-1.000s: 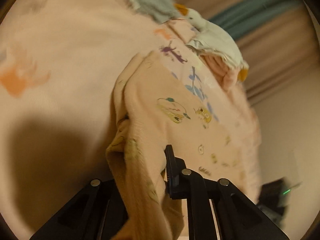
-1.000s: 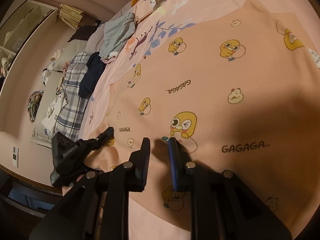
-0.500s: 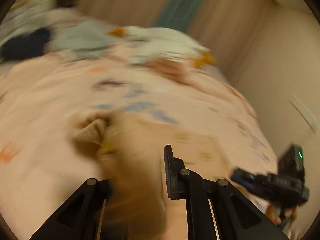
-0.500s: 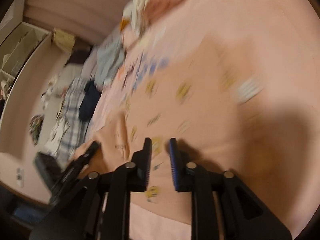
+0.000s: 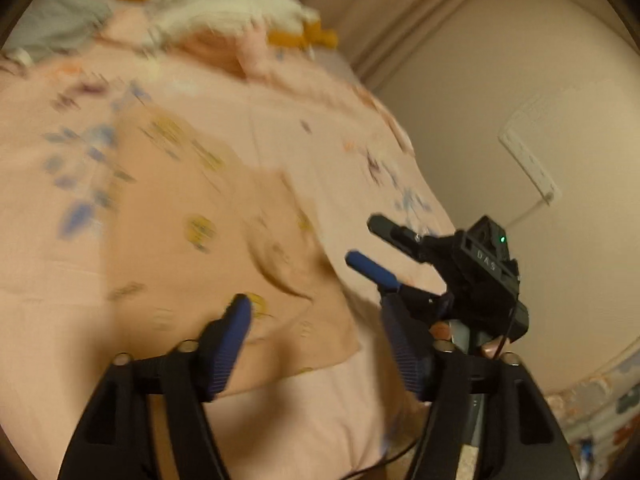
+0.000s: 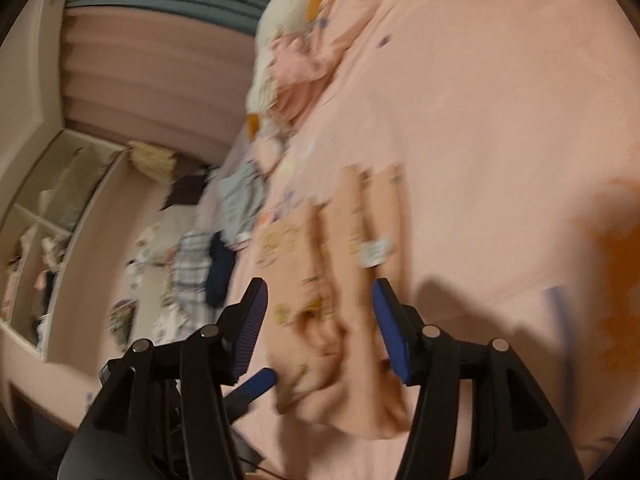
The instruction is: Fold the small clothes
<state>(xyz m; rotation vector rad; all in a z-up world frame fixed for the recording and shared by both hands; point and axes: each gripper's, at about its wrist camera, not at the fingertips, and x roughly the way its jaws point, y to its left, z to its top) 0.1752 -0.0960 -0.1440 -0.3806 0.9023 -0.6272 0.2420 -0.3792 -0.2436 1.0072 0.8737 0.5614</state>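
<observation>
A peach garment printed with yellow ducks [image 5: 208, 240] lies folded and flat on the pink bedsheet [image 5: 340, 152]. My left gripper [image 5: 316, 320] is open and empty, just above the garment's near edge. My right gripper [image 6: 320, 300] is open and empty, over the same garment [image 6: 344, 280], which has a white label on it. In the left wrist view the right gripper [image 5: 368, 248] shows at the garment's right edge, its jaws apart. A blue fingertip [image 6: 256, 384] of the left gripper shows in the right wrist view. Both views are blurred.
A white and orange plush toy [image 5: 240, 4] and a pink cloth lie at the bed's head. Other clothes [image 6: 240, 200], a plaid cloth [image 6: 192, 268] and a dark item lie along the bed's left side. Shelves [image 6: 44, 216] stand beyond. A wall [image 5: 540, 120] is right of the bed.
Both grippers were shut on the peach garment a second ago. They have let go and opened, and the garment now lies folded on the bed. Both cameras have pulled back.
</observation>
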